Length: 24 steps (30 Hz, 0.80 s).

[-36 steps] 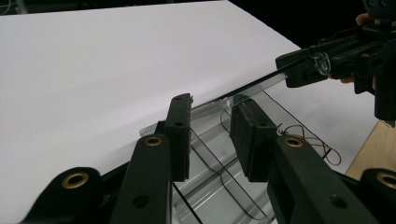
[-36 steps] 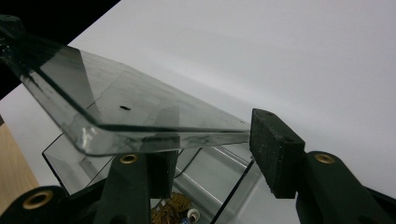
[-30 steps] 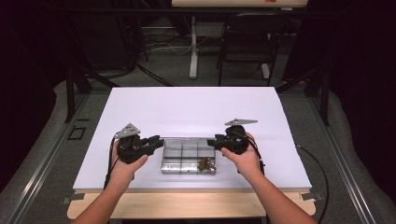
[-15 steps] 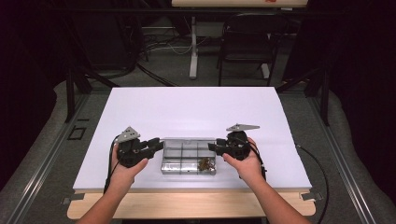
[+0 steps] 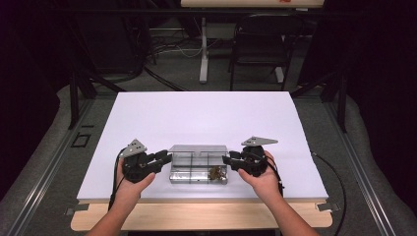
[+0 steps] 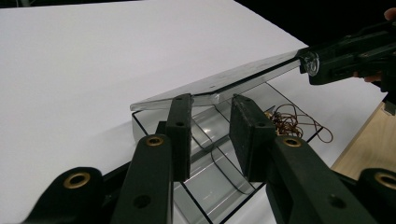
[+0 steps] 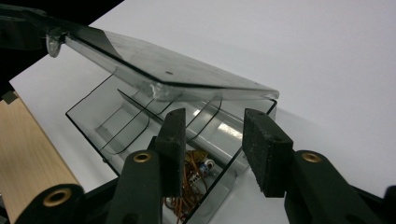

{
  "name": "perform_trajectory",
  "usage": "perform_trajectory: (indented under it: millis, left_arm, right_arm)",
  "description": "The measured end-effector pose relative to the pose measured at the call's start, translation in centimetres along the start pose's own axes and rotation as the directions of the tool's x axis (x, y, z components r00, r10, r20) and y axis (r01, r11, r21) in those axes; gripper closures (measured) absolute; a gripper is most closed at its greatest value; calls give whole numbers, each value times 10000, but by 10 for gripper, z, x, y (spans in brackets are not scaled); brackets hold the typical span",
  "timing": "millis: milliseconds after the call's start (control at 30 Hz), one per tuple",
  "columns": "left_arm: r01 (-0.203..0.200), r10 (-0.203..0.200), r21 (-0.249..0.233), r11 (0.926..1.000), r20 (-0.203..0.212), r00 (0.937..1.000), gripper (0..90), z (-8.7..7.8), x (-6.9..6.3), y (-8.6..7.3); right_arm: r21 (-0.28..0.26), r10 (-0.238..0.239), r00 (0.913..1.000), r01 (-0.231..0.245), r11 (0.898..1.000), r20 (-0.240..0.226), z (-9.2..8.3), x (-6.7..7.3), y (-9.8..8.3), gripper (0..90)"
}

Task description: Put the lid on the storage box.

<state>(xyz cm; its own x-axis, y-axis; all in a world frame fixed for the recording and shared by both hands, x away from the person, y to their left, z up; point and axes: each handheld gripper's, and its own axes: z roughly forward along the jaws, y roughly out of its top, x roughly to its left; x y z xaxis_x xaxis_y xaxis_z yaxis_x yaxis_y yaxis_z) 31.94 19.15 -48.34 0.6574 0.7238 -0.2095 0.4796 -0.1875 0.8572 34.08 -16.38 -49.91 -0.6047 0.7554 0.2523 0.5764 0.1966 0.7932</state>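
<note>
High view: the left gripper [image 5: 164, 158], gripped in the person's left hand [image 5: 132, 178], lies at the left end of a clear plastic box [image 5: 196, 178] near the front edge of the white table [image 5: 206, 118]. In the left gripper view its black, matt, block-shaped pads [image 6: 180, 126] stand a moderate way apart. Nothing is pinched between them, and their tips sit at the near end of the box's lid [image 6: 224, 81]. Whether they touch that edge I cannot tell.

The box is oblong and glossy, with thin see-through walls and curved dividers that cut it into compartments. Its flat lid [image 5: 199, 148] is tilted up off the tray and has rounded corners. A tangle of fine brown wire [image 5: 215, 172] lies in the compartment at the right end.

The right gripper [image 5: 227, 160], in the right hand [image 5: 263, 178], meets the box's right end. In the right gripper view its rough, foam-like pads [image 7: 266, 140] stand apart, astride the open compartment with the wire [image 7: 191, 179]. The lid's edge [image 7: 154, 60] is just above their tips. These jaws have just been closing, yet no pad presses on anything. In that view the left gripper [image 7: 44, 35] touches the lid's far corner. A grey three-cornered plate [image 5: 259, 141] tops the right gripper. Pale wood [image 5: 196, 219] trims the table's front.
</note>
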Motion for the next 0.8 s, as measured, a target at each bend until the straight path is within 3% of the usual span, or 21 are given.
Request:
perform_trajectory:
  millis: [300, 800]
  left_arm:
    - [-17, 17, 97, 10000, 12, 10000, 711, -2, -3, -7]
    - [2, -3, 149, 9999, 56, 10000, 722, -3, -3, -20]
  right_arm:
    - [-119, -226, 9997, 227, 9997, 52, -16, 7, -7, 709]
    - [-151, -374, 9993, 373, 9992, -95, -19, 16, -19, 855]
